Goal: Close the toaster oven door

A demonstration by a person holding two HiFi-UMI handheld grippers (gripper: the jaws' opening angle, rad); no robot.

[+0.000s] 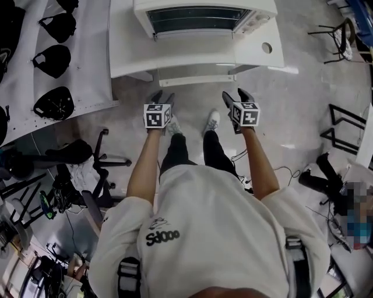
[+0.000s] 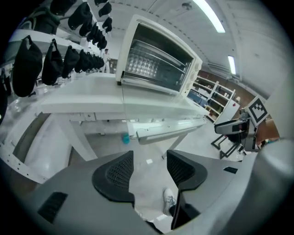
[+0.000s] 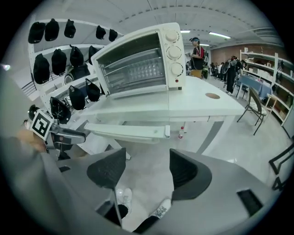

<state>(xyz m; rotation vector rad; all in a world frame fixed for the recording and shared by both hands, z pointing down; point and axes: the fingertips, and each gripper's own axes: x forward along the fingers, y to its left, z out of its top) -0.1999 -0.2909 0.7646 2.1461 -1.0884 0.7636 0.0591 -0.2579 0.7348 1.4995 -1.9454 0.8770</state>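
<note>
A white toaster oven (image 1: 204, 17) stands at the back of a white table (image 1: 192, 58), three knobs on its right side. Its front (image 3: 133, 69) shows a wire rack inside; a white strip runs along its lower edge, and I cannot tell whether the glass door is up or down. The oven also shows up and right in the left gripper view (image 2: 156, 59). My left gripper (image 1: 163, 95) (image 2: 149, 167) and right gripper (image 1: 236, 93) (image 3: 147, 167) hover side by side in front of the table, below its edge. Both are open with only floor and shoes between the jaws.
A flat white tray (image 1: 195, 80) juts out under the table's front edge, just ahead of both grippers. A white panel hung with black caps (image 1: 55, 58) runs along the left. Chair bases (image 1: 105, 157) and folding chairs (image 1: 338, 35) stand around. People (image 3: 197, 50) are far behind.
</note>
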